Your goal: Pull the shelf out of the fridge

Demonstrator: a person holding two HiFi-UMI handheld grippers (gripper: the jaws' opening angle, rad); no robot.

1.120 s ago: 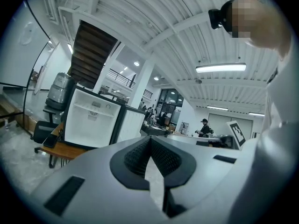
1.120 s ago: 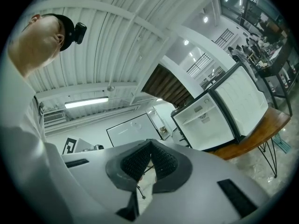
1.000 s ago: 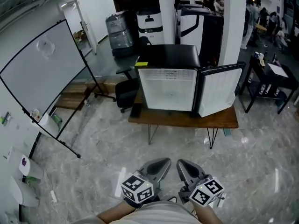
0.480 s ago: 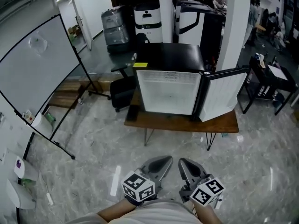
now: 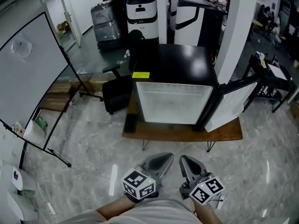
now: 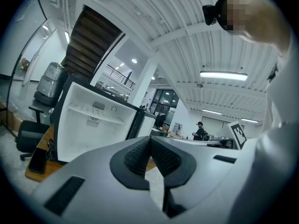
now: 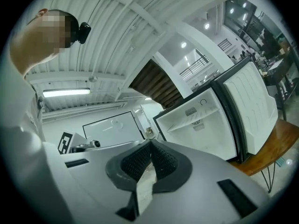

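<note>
The shelf (image 6: 96,114) sits inside the open white-lined fridge (image 5: 173,66), spanning its upper part. The fridge stands on a wooden table (image 5: 187,133), its door (image 5: 231,105) swung out to the right. Well apart, low over the floor, the left hand-held gripper (image 5: 162,160) and right hand-held gripper (image 5: 187,163) have their jaws together, empty.

The right gripper (image 7: 149,148), jaws together and empty, faces the open fridge (image 7: 205,125) with its shelf (image 7: 194,119) inside.
</note>
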